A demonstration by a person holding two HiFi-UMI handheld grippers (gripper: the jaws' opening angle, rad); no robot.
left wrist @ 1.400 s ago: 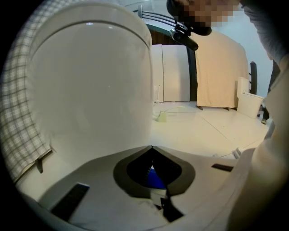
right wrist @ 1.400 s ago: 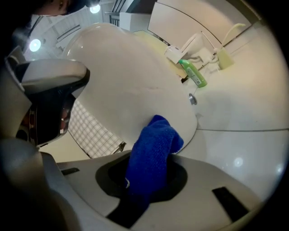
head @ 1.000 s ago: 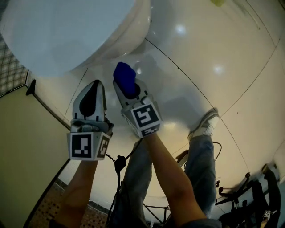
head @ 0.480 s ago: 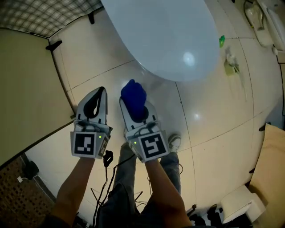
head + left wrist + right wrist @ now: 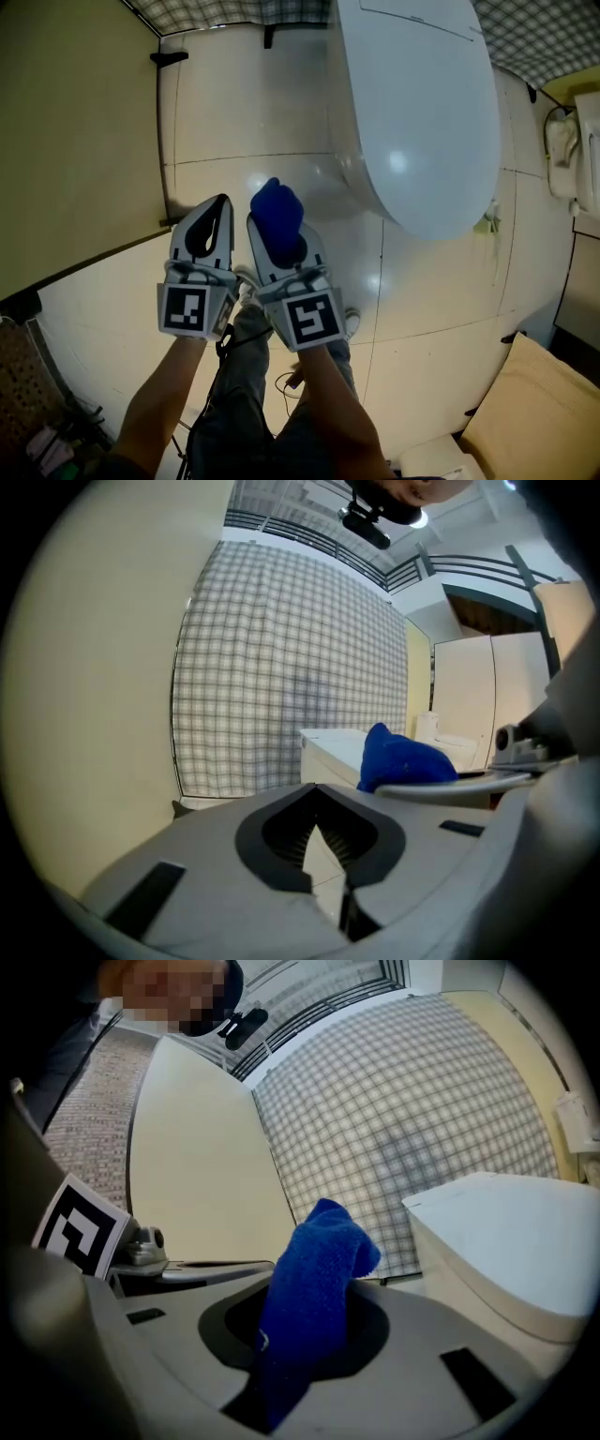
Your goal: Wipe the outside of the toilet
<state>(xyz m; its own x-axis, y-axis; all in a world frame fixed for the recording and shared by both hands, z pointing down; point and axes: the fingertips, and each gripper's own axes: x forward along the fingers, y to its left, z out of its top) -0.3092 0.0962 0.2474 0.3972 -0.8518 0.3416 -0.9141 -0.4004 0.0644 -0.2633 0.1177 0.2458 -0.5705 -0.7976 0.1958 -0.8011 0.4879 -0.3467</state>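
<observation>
While the right gripper [image 5: 275, 225] hangs over pale floor tiles [image 5: 234, 122], its jaws are clamped on a blue cloth [image 5: 277, 214], which stands up out of them in a bunched tuft. Just beside it at 9 o'clock, the left gripper [image 5: 211, 225] has its jaws drawn almost together, only a thin sliver of floor showing between them, and nothing held.

From the head view, the toilet [image 5: 412, 112] lies at 1 o'clock of the cloth, lid down, its rounded front edge reaching toward 3 o'clock. The cloth is near the bowl's left flank but apart from it; a strip of bare tile runs between them.

At 9 to 10 o'clock a beige partition [image 5: 75, 141] closes that side, its bottom edge slanting along the floor just beside the left gripper. Straight ahead at 12 o'clock, open tile runs between the partition and the toilet as far as a checked wall [image 5: 234, 11].

At 6 o'clock the person's trouser legs [image 5: 244, 412] stand under both forearms, and at 4 o'clock a tan cushion-like object [image 5: 534, 412] sits well apart.
</observation>
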